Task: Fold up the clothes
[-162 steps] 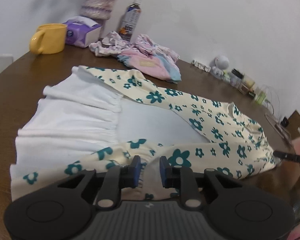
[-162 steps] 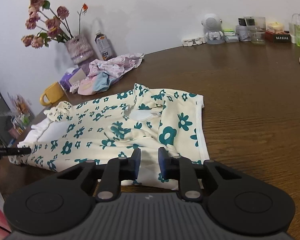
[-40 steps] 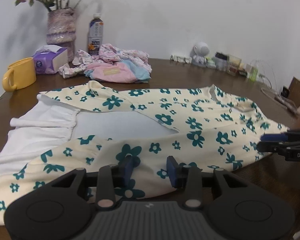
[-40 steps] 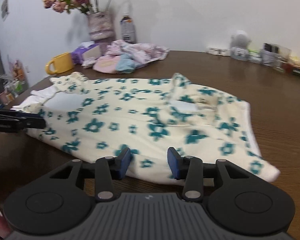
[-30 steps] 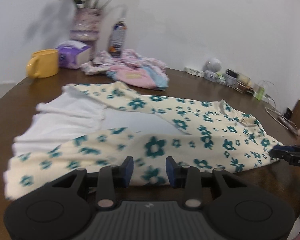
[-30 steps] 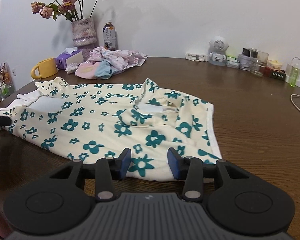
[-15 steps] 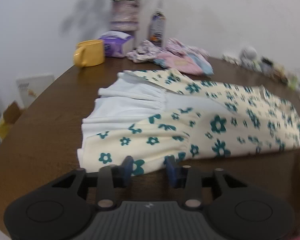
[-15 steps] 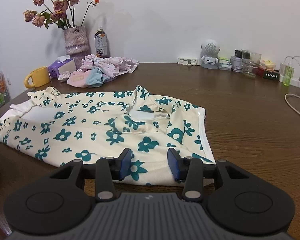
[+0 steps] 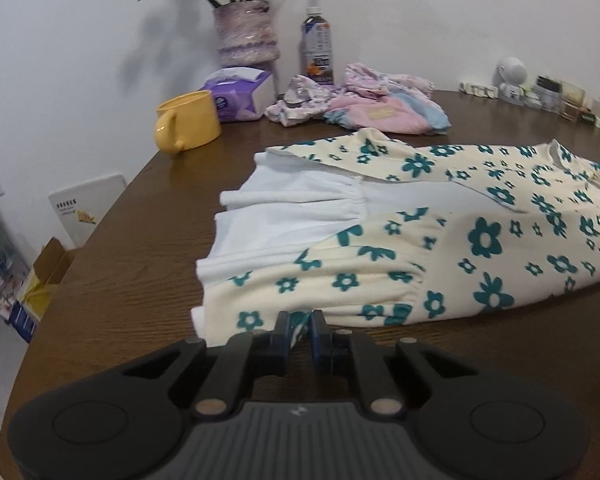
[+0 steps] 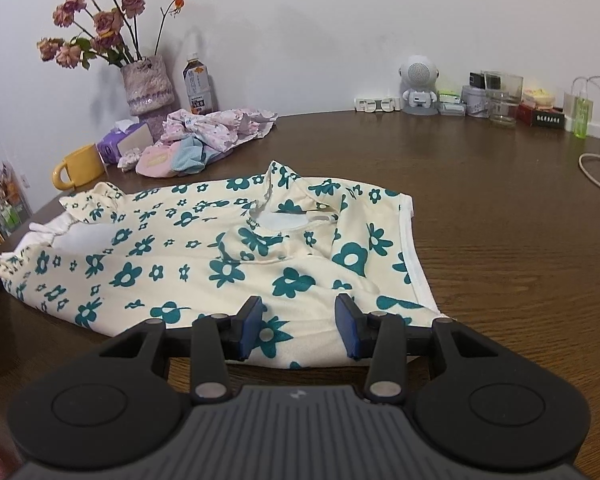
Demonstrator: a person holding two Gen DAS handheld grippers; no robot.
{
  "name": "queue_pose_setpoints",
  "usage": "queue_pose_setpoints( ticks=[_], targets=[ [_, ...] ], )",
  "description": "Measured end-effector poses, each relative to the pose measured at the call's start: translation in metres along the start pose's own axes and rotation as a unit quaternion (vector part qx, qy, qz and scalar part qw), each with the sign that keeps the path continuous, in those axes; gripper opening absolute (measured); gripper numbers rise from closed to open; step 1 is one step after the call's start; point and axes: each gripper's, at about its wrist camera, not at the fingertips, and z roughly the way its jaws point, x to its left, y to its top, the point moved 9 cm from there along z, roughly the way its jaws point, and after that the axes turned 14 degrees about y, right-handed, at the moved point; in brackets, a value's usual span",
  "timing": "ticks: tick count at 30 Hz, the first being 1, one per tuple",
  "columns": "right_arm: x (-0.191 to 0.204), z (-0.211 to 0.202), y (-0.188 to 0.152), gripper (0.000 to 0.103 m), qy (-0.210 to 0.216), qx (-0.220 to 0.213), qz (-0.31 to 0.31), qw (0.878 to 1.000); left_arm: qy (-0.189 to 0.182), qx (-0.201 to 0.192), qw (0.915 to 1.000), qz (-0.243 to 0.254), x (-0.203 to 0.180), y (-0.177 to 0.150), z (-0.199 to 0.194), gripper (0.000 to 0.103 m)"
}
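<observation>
A cream dress with teal flowers (image 9: pixel 440 240) (image 10: pixel 204 252) lies flat on the brown table, both long sides folded inward so the white lining (image 9: pixel 300 208) shows at the skirt end. My left gripper (image 9: pixel 300 330) is at the skirt's near hem corner, shut on a bit of the flowered fabric. My right gripper (image 10: pixel 298 326) is open over the near edge of the collar end, its blue pads (image 10: pixel 250 326) apart with cloth beneath them.
A yellow mug (image 9: pixel 188 124), purple tissue box (image 9: pixel 240 96), vase of flowers (image 9: pixel 246 36), drink bottle (image 9: pixel 317 54) and a heap of pink and blue clothes (image 9: pixel 364 104) stand at the back. Small jars and a white speaker (image 10: pixel 418 88) line the far right. The table edge (image 9: pixel 100 216) runs on the left.
My left gripper moved from the dress's middle to the skirt hem corner and shut on it. My right gripper stayed open at the collar end, moving slightly closer to the edge.
</observation>
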Motion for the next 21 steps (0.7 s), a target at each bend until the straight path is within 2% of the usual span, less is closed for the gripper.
queue_pose_setpoints(
  ticks=[7, 9, 11, 14, 16, 21],
  targets=[
    [0.006, -0.004, 0.002, 0.042, 0.002, -0.005, -0.008, 1.0, 0.03, 0.009, 0.999, -0.033, 0.02, 0.001, 0.007, 0.013],
    [0.009, -0.009, 0.004, 0.043, 0.006, -0.014, -0.004, 1.0, 0.034, -0.006, 0.9976, -0.06, 0.026, 0.007, 0.002, 0.015],
    [0.014, -0.014, 0.007, 0.043, 0.001, -0.022, -0.012, 1.0, 0.025, -0.032, 0.9944, -0.098, 0.03, 0.015, -0.008, 0.016],
    [0.019, -0.018, 0.01, 0.043, -0.02, -0.021, -0.03, 0.999, -0.008, -0.066, 0.9888, -0.133, 0.022, 0.03, -0.023, 0.017],
    [0.015, -0.019, 0.01, 0.043, -0.046, -0.017, -0.036, 0.998, -0.034, -0.074, 0.9891, -0.123, 0.008, 0.037, -0.025, 0.017],
    [-0.005, -0.024, 0.005, 0.042, -0.073, -0.016, -0.013, 0.997, -0.062, -0.038, 0.994, -0.082, -0.026, 0.033, -0.004, 0.017]
  ],
)
